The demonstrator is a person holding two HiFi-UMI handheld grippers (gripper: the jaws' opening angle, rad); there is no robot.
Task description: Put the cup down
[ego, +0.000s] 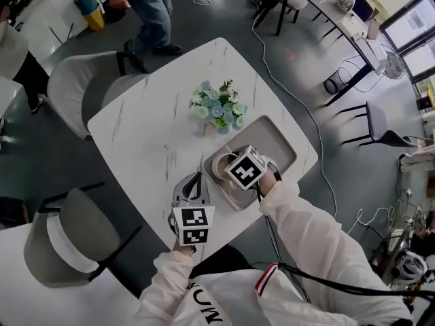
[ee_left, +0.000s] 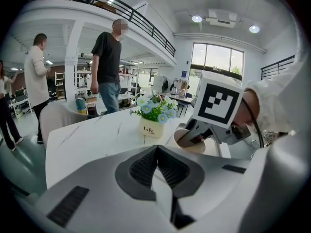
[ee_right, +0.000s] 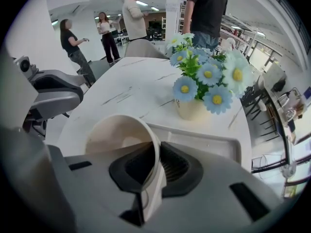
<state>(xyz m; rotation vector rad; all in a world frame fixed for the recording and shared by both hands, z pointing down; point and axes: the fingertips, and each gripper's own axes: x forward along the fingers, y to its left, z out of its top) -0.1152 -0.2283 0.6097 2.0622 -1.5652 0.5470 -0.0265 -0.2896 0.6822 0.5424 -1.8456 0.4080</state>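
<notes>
A cream paper cup (ego: 221, 163) stands tilted over the near-left end of the grey tray (ego: 275, 140). My right gripper (ego: 230, 168) comes down on it from above. In the right gripper view the cup (ee_right: 119, 132) has its rim wall pinched between the dark pads of my right gripper (ee_right: 151, 154), its mouth open toward the camera. My left gripper (ego: 194, 180) rests low over the white table's near edge, left of the tray. Its jaws (ee_left: 156, 150) are shut with nothing in them. From the left gripper view the cup (ee_left: 190, 142) shows under the right gripper's marker cube (ee_left: 218, 103).
A small pot of blue flowers (ego: 220, 109) stands on the white marbled table (ego: 156, 121) just beyond the tray. Grey chairs (ego: 81, 90) flank the table's left side. A person (ego: 155, 12) stands past the far corner; others are farther off.
</notes>
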